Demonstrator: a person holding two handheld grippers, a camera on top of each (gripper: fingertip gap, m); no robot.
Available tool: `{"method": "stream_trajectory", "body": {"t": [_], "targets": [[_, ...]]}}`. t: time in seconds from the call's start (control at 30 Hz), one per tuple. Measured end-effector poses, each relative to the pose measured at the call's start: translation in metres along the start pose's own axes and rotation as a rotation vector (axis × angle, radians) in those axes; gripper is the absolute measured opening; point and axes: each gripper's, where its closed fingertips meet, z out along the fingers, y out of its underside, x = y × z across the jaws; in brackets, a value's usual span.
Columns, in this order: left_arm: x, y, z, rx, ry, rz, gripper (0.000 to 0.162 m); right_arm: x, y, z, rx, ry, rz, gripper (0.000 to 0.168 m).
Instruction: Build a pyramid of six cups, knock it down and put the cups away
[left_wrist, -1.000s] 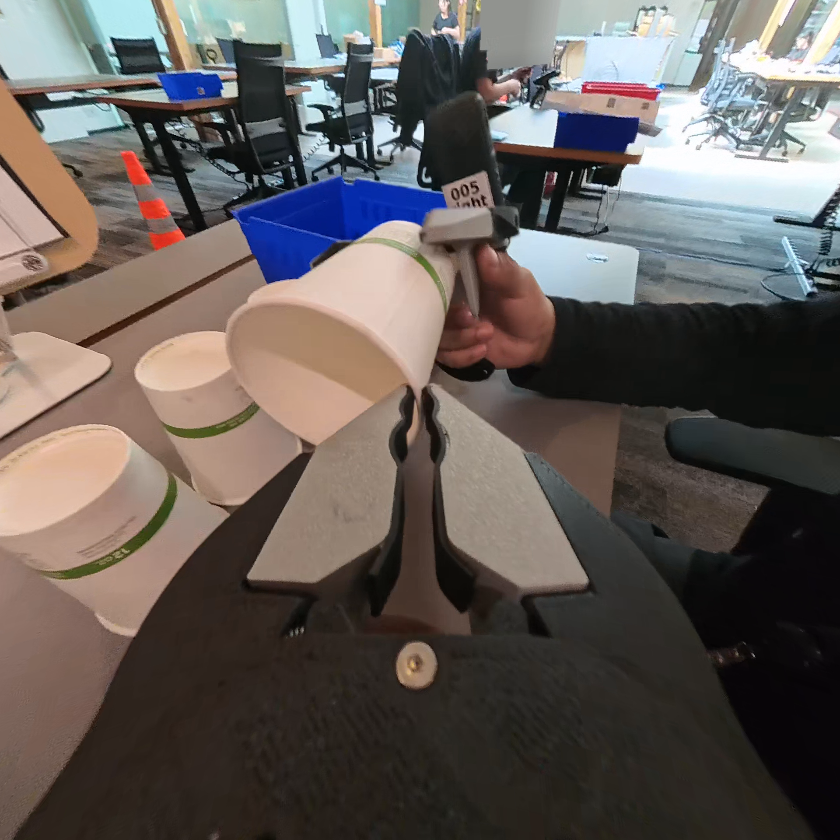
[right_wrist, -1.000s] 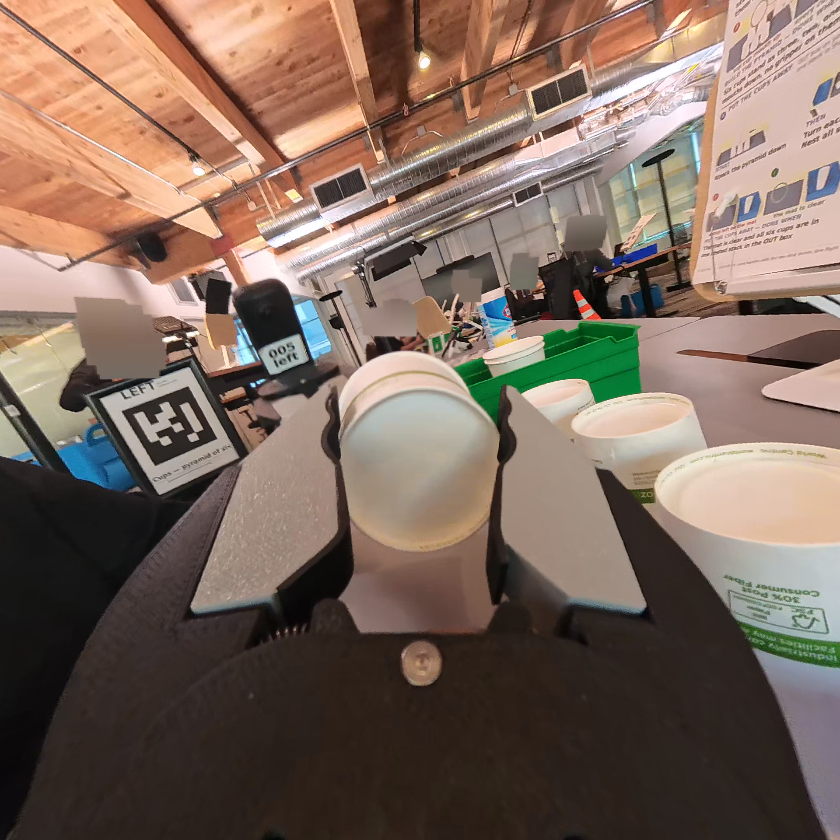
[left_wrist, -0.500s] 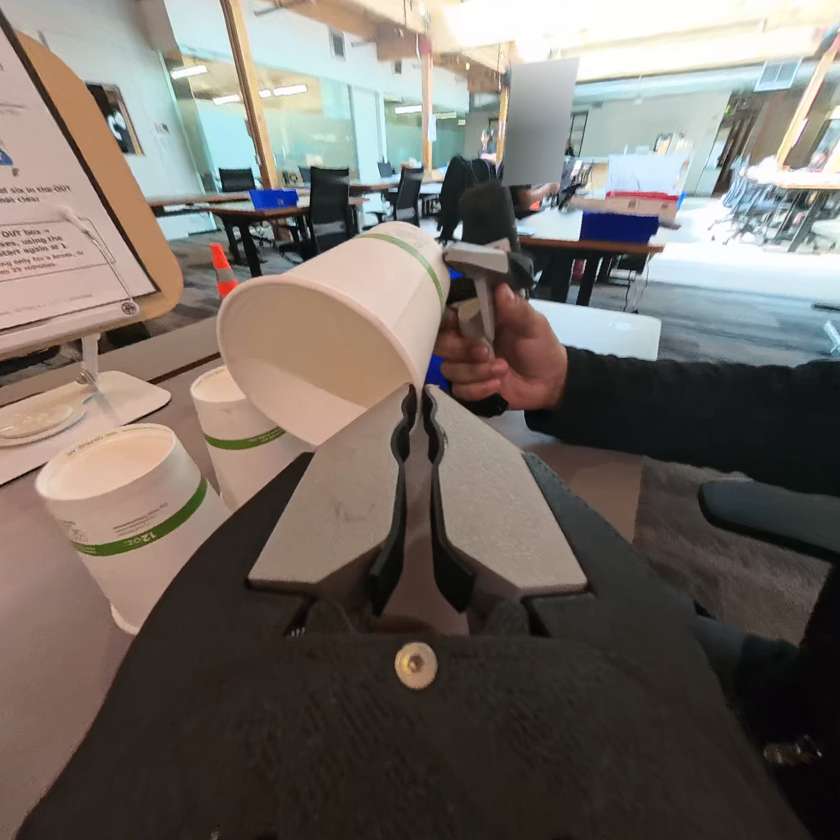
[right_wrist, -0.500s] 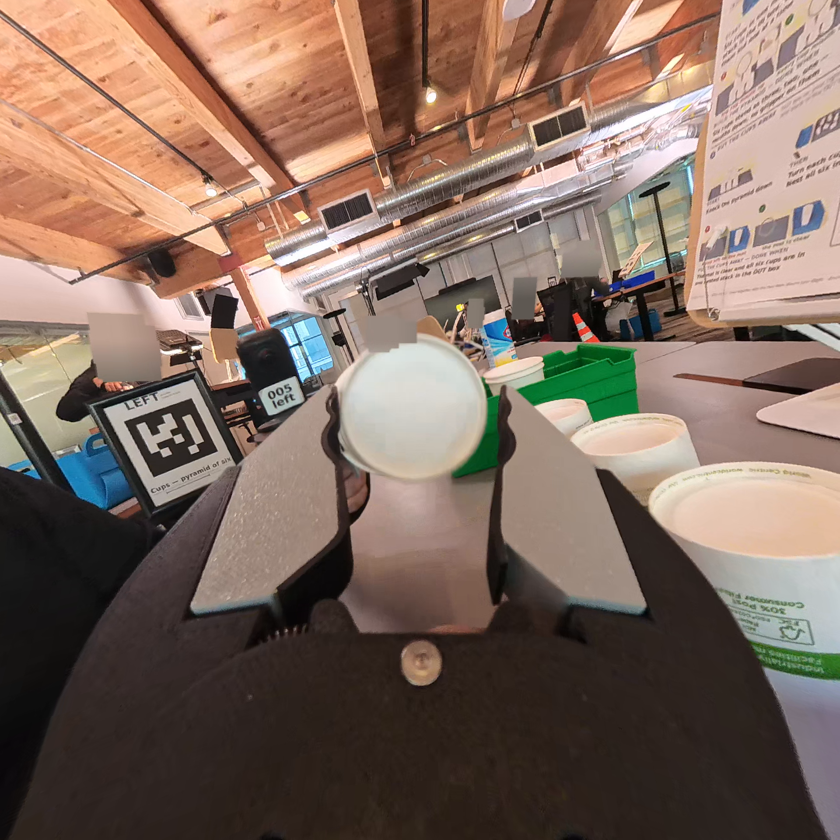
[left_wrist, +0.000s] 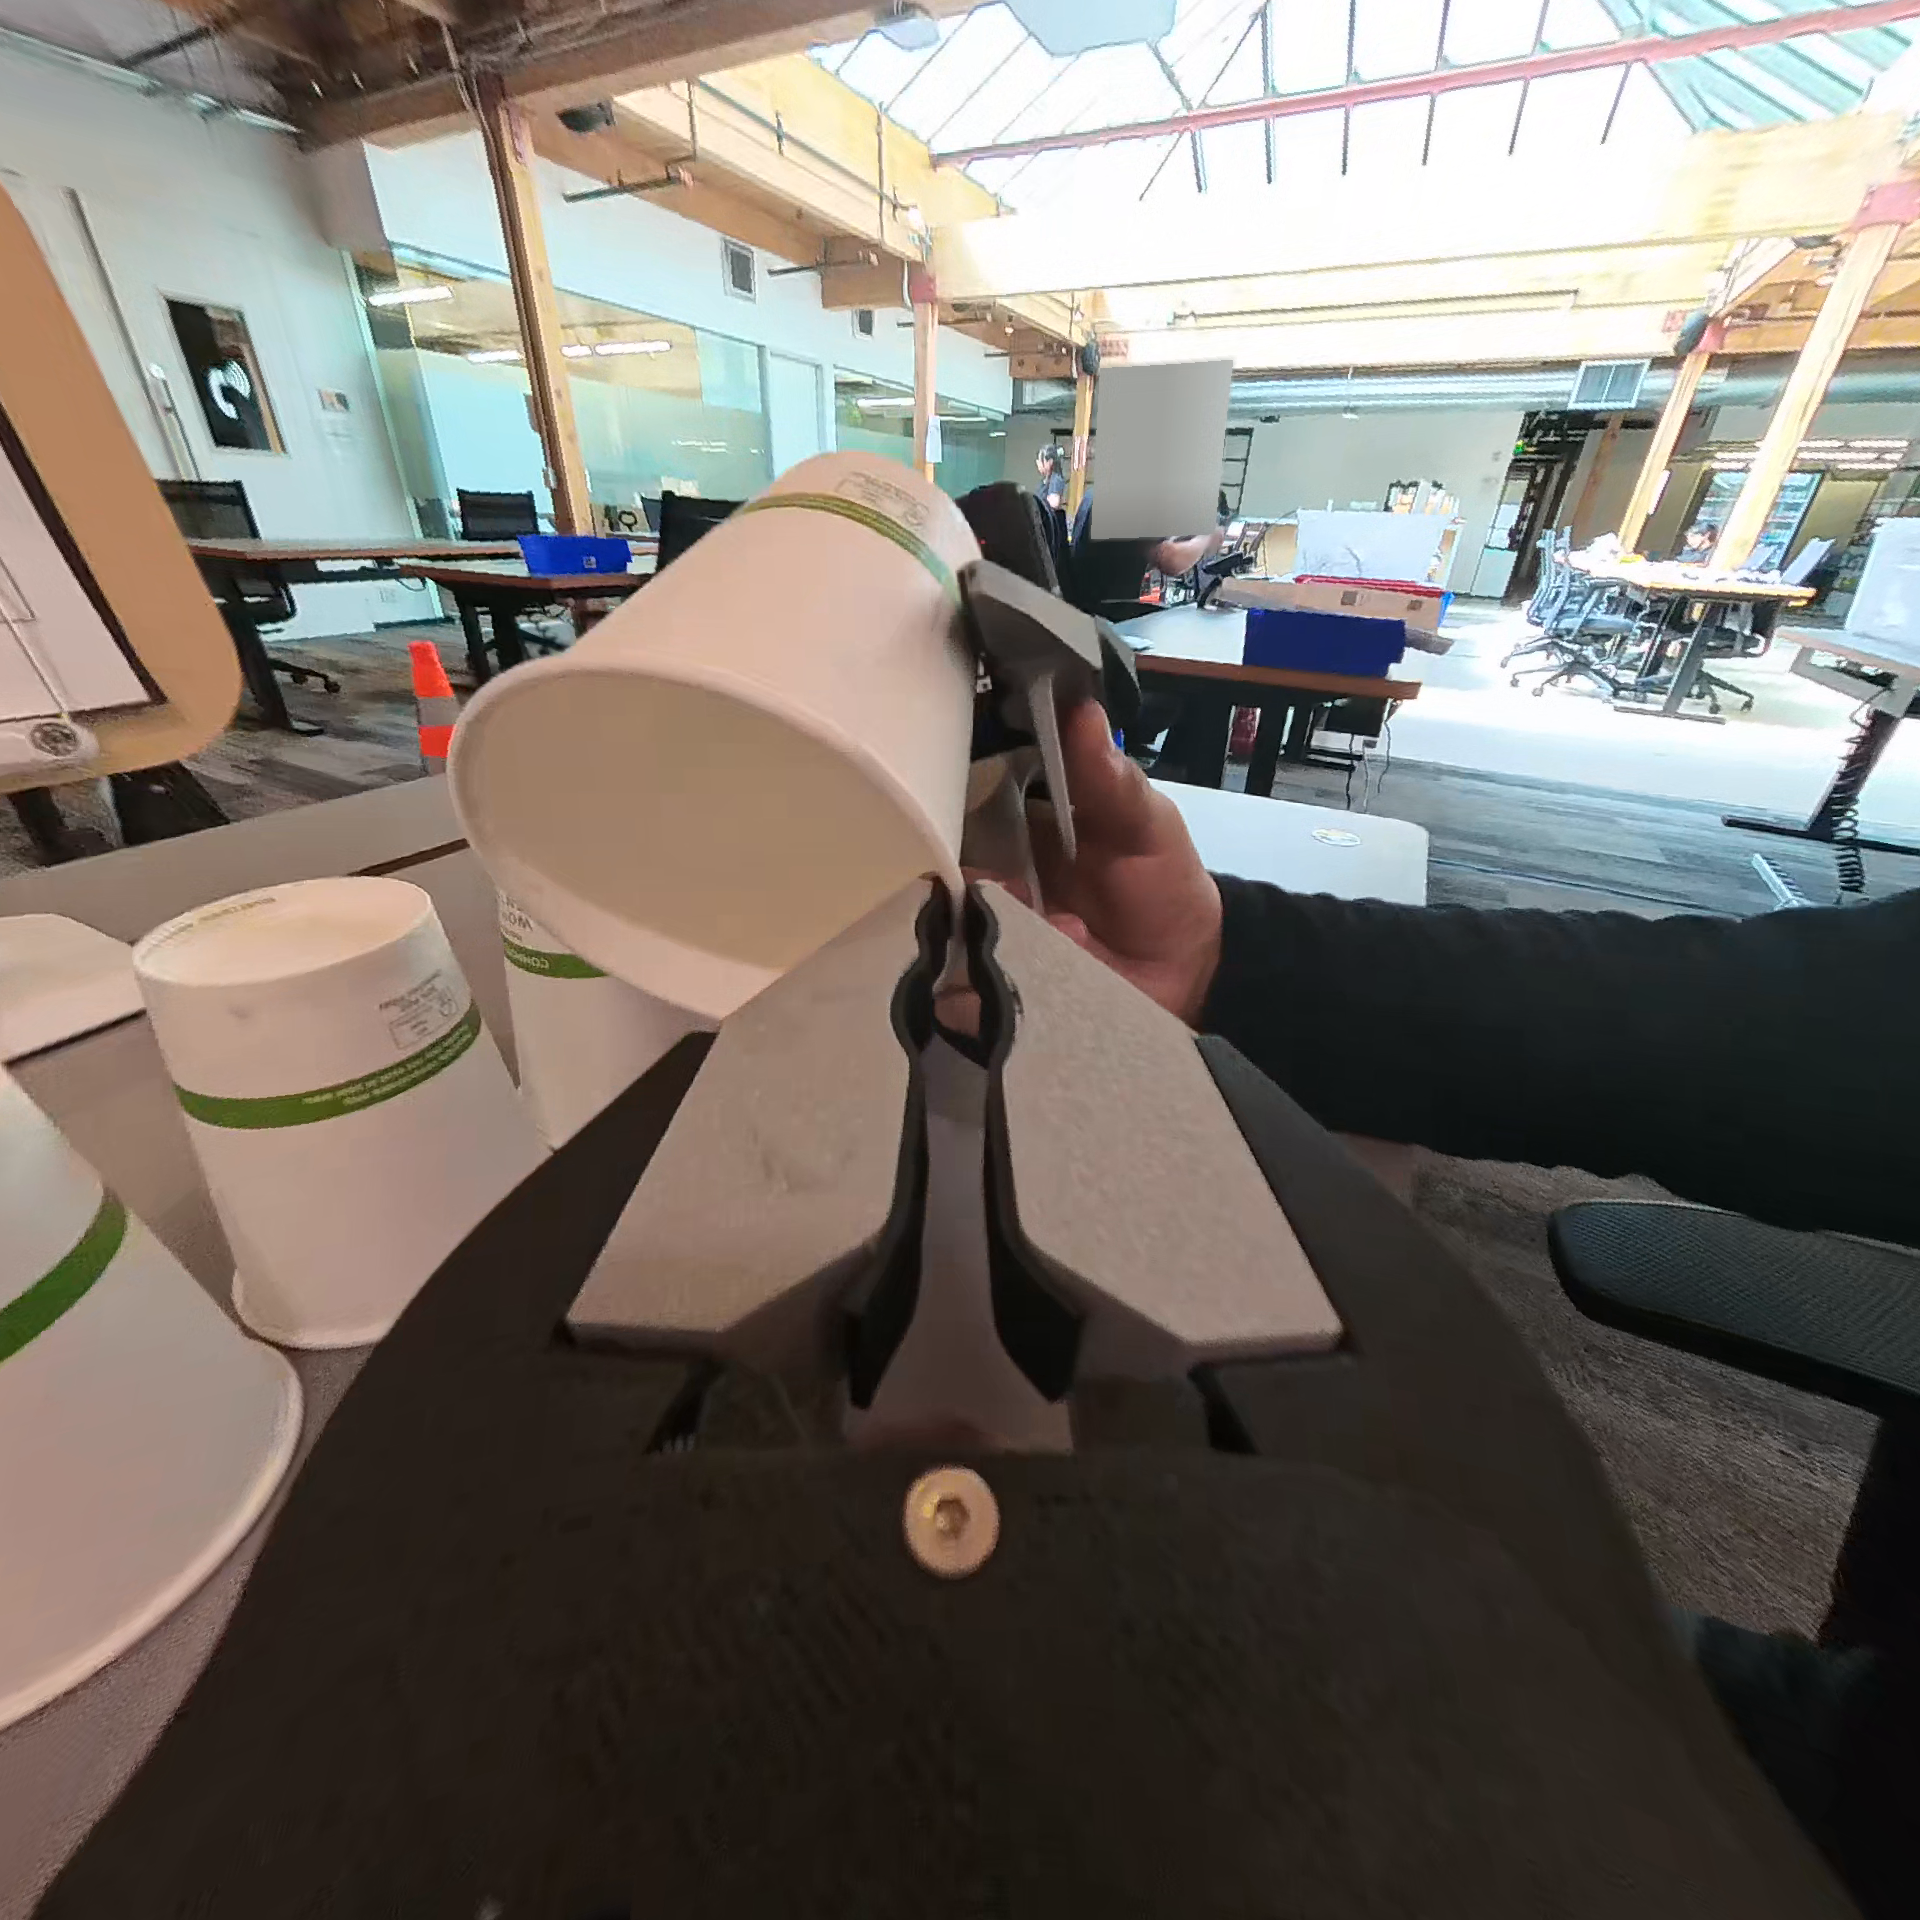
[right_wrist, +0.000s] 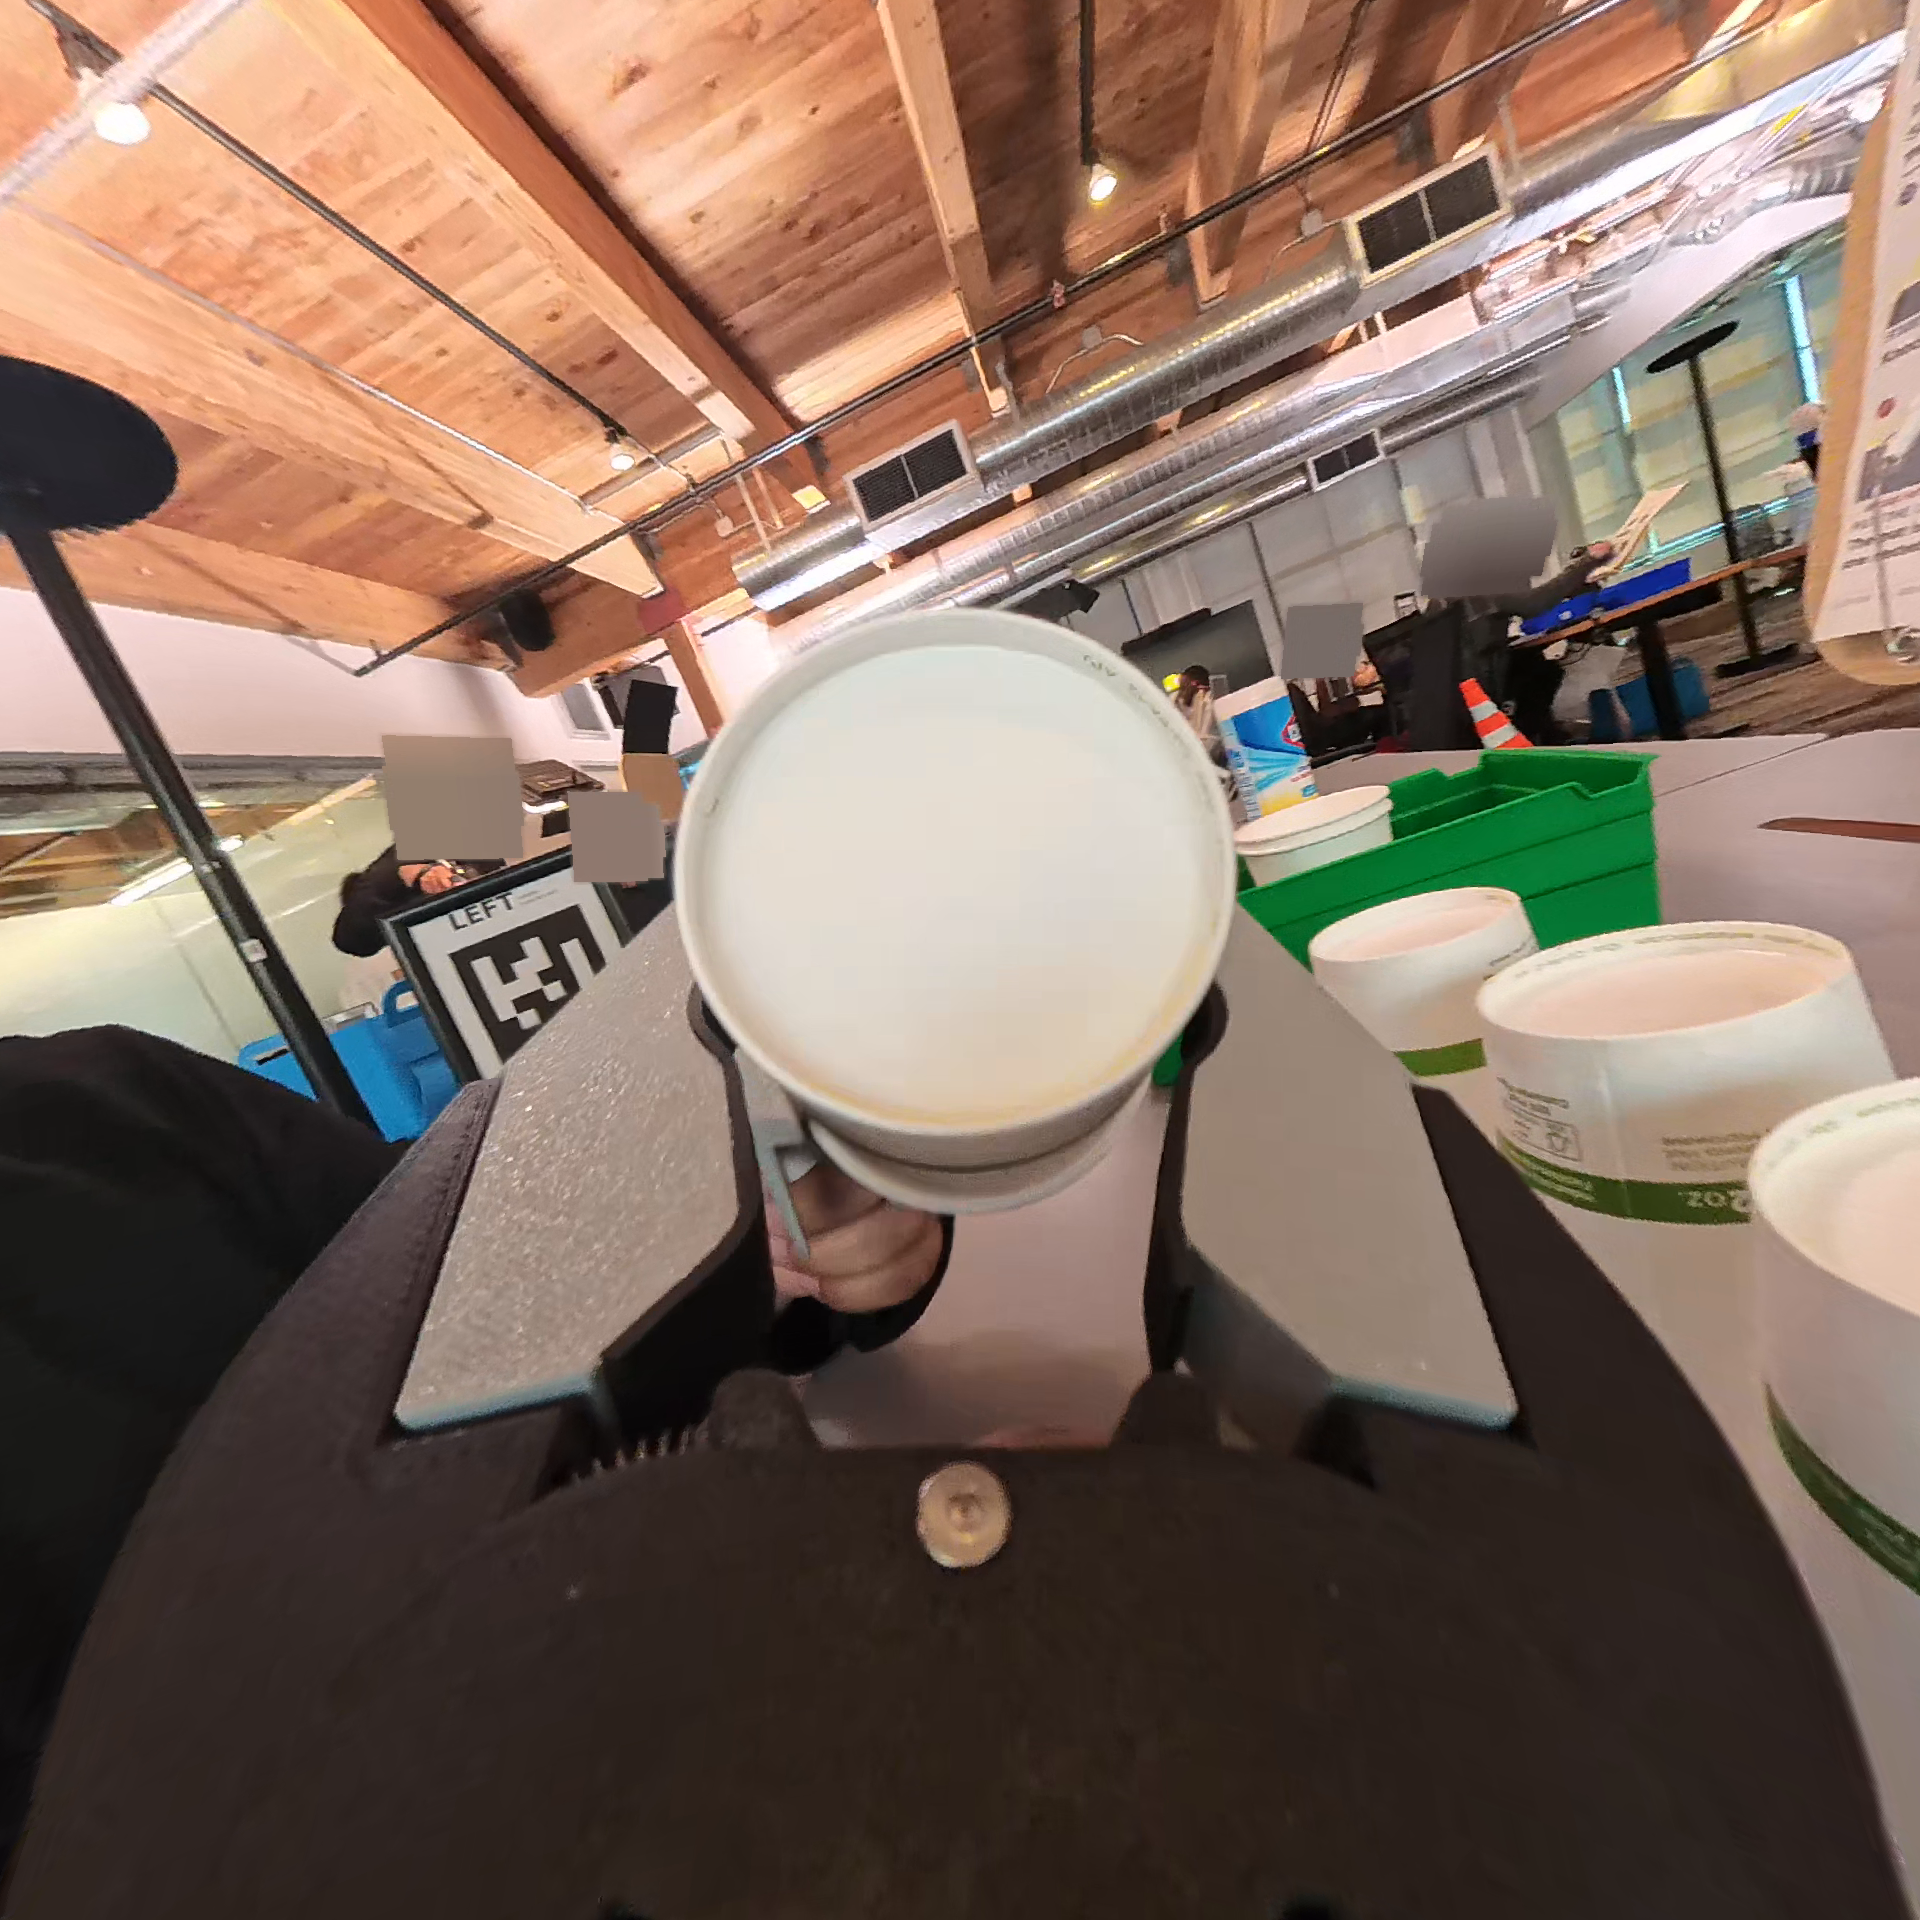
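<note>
Left wrist view: left claw (left_wrist: 958, 935) at frame centre, fingers pinched together on the lower rim of a white paper cup (left_wrist: 717, 748). Cup is tilted, mouth facing the lens, held clear of the tabletop (left_wrist: 94, 1101). Right claw (left_wrist: 1023, 665) grips the cup's far base end, upper centre, with the person's hand (left_wrist: 1127, 883) and dark sleeve coming in from the right. Lower left: upside-down cup (left_wrist: 322, 1112) standing on the tabletop, a second one (left_wrist: 566, 1029) just behind it, partly hidden by the held cup, a third (left_wrist: 94, 1455) cut off at the left edge. Orange cone (left_wrist: 431, 696) on the floor behind.

Right wrist view: right claw (right_wrist: 956, 1023) at centre, fingers clamped on the narrow base end of the same paper cup (right_wrist: 951, 894), bottom disc facing the lens. Left claw tip (right_wrist: 779, 1174) shows under the cup's rim, a hand behind it. Right side: three upside-down cups on the tabletop in a row, nearest (right_wrist: 1839, 1340), middle (right_wrist: 1673, 1060), far (right_wrist: 1423, 966). Green bin (right_wrist: 1538, 842) behind them, one cup (right_wrist: 1314, 831) in it.
</note>
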Motion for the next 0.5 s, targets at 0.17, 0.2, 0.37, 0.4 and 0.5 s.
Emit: {"method": "stream_trajectory", "body": {"t": [0.17, 0.2, 0.37, 0.4, 0.5], "targets": [[0.001, 0.013, 0.007, -0.05, 0.048, -0.084, 0.001, 0.006, 0.0, -0.002, -0.005, 0.03, -0.001, 0.088], [0.001, 0.017, 0.008, -0.06, 0.055, -0.1, 0.001, 0.007, 0.001, -0.001, -0.009, 0.039, -0.005, 0.088], [0.001, 0.04, 0.011, -0.157, 0.064, -0.111, 0.002, 0.015, 0.014, 0.002, -0.089, 0.101, -0.063, 0.088], [0.001, 0.044, 0.011, -0.174, 0.065, -0.103, 0.002, 0.015, 0.016, 0.002, -0.101, 0.106, -0.081, 0.088], [0.003, 0.05, 0.011, -0.187, 0.071, -0.105, 0.003, 0.014, 0.019, 0.004, -0.122, 0.115, -0.106, 0.088]]}}
